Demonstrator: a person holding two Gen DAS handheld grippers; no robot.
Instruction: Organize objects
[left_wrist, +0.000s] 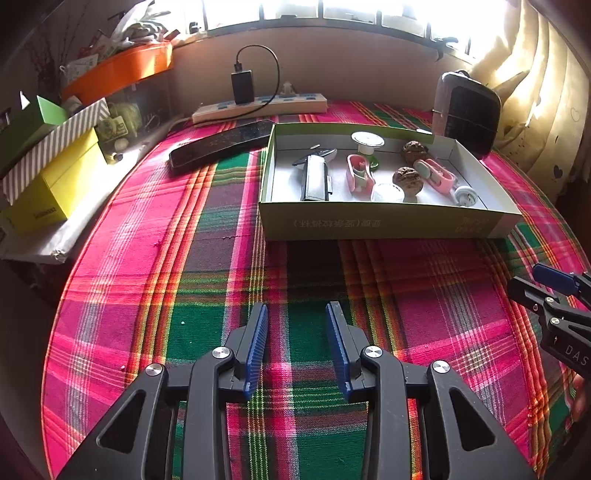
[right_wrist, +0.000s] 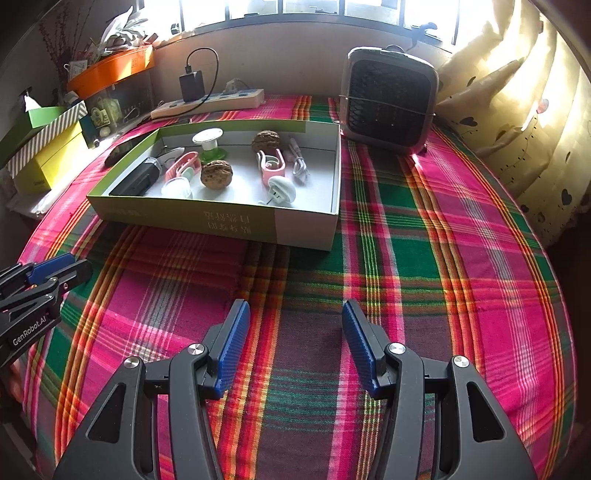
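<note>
While both of your grippers hang over bare plaid cloth with nothing between their blue pads, you look to be between steps, or at the close of the sorting. Your left gripper (left_wrist: 298, 314) has its fingers parted and empty; your right gripper (right_wrist: 295, 312) stands wider, also empty. The task's things lie in the shallow green-walled cardboard box (right_wrist: 221, 218) ahead: two brown wrinkled walnuts (right_wrist: 216, 174), a pink plastic clip-like holder (right_wrist: 272, 166), a white round plug (right_wrist: 282, 190), a black rectangular gadget (right_wrist: 138, 177) and a white coiled cable (right_wrist: 300, 162). Outside it, a long black flat device (left_wrist: 221, 142) rests on the pink-and-green tablecloth (left_wrist: 207, 258) just beside the box's far left corner. If anything remains, I judge it is that device: you would reach past the box and spread the fingers to span it.
</note>
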